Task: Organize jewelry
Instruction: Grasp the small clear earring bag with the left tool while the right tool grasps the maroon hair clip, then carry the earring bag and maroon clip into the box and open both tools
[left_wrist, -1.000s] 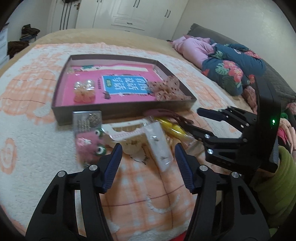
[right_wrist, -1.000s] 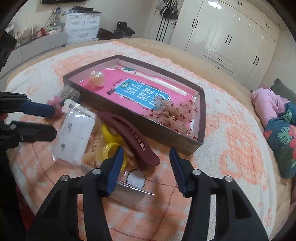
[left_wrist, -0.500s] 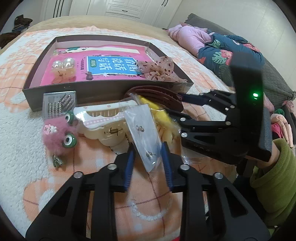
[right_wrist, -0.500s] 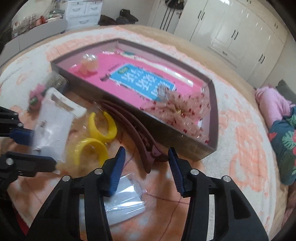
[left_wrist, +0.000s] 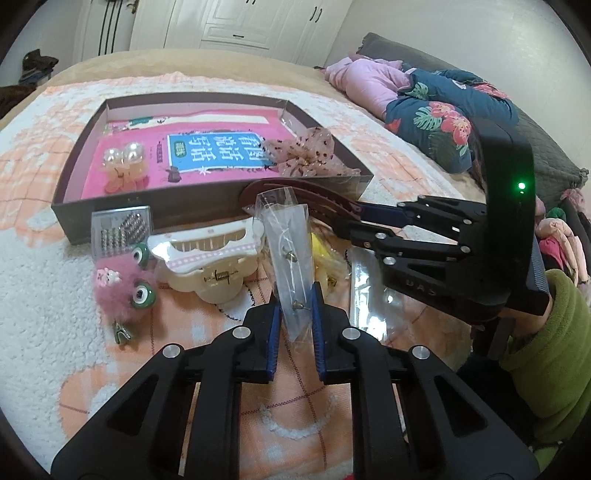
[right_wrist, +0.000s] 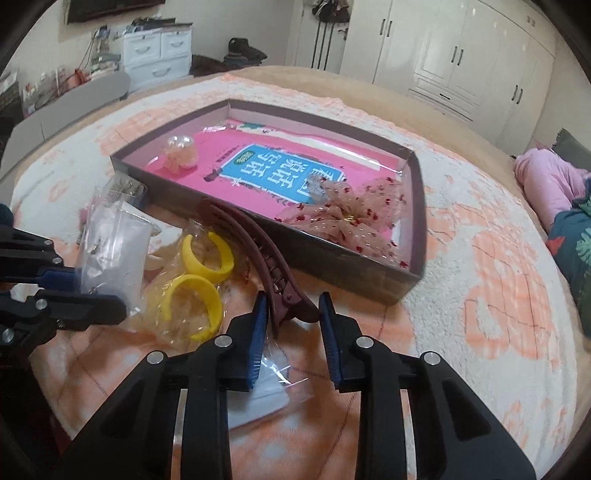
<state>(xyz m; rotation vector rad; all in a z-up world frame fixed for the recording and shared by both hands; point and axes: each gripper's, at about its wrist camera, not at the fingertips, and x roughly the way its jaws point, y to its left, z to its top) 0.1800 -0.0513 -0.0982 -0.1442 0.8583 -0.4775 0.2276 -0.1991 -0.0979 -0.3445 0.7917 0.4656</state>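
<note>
left gripper (left_wrist: 296, 308) just pinched clear earring bag (left_wrist: 291, 254) | right gripper (right_wrist: 291, 314) narrowing around maroon hair claw (right_wrist: 258, 251), contact unclear | both pickups starting, box (right_wrist: 332, 266) next

Blanketed bed (left_wrist: 44, 295) under box (left_wrist: 207, 206), clips.

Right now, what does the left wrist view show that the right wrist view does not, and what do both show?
Only the left wrist view shows the pink fluffy clip with green eyes, the white claw clip and the green sleeve.

Only the right wrist view shows the two yellow rings clearly and the white drawer unit.

Both show the tray, the dark red hair clip and the clear earring bag pinched in the left hand-held gripper.
</note>
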